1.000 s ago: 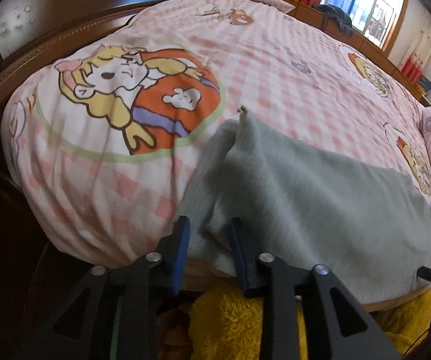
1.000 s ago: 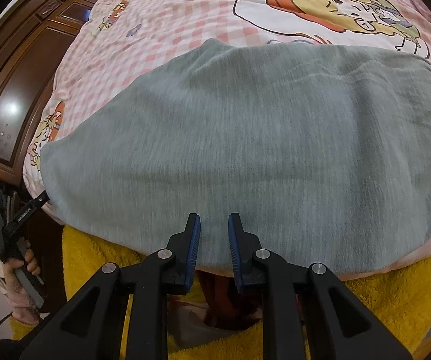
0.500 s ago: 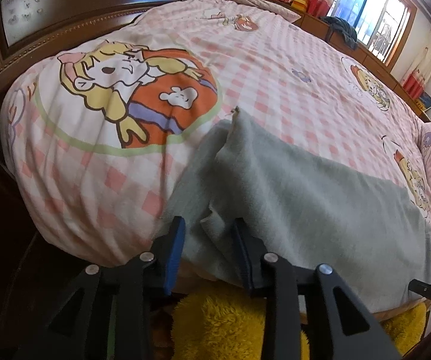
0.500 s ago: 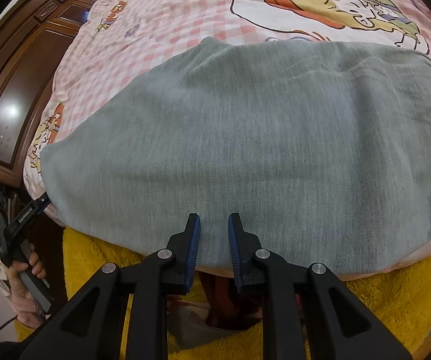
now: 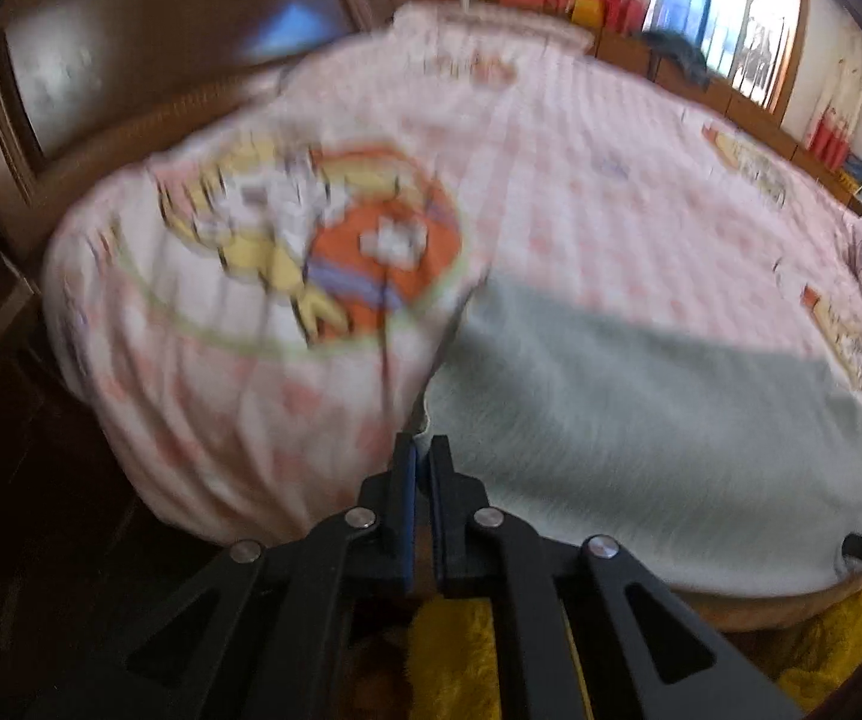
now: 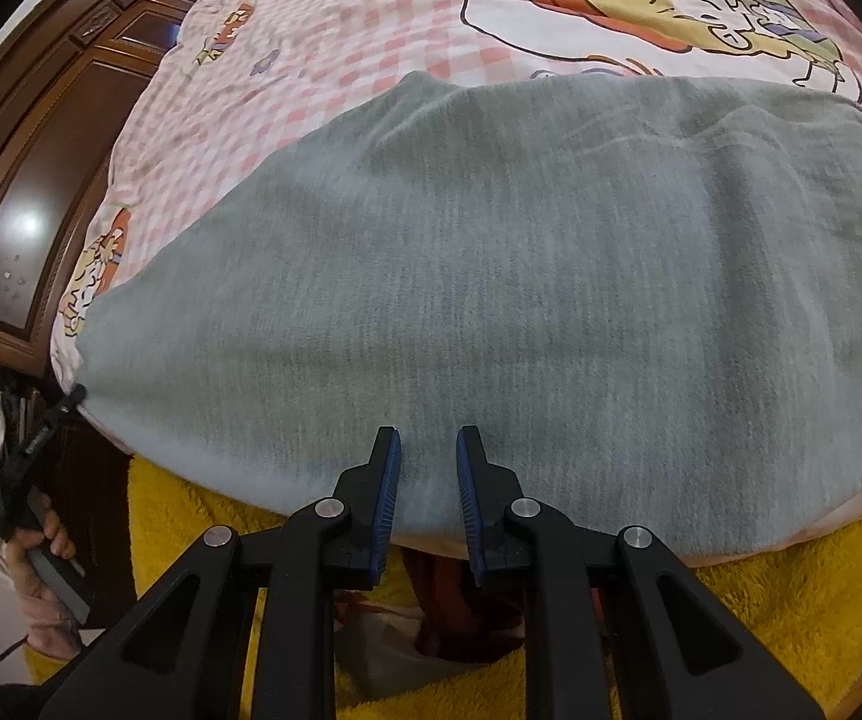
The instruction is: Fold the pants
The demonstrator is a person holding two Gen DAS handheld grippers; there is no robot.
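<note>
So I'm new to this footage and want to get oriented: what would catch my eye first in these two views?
The grey-green pants dominate, spread flat along the near edge of a bed with a pink checked cartoon-print sheet. The left gripper has its jaws nearly together at the pants' corner in a blurred view, while the right gripper sits at the near hem with its jaws apart. A fluffy yellow fabric shows below the bed edge.

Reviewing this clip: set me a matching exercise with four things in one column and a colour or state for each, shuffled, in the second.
Column 1:
1. left tongs
2. right tongs
3. pants
4. bedsheet

Column 2:
A. pink checked, cartoon prints
B. grey-green, spread flat
C. open, over the near edge of the cloth
D. nearly shut, at a corner of the cloth

Pairs: 1-D, 2-C, 3-B, 4-A
</note>
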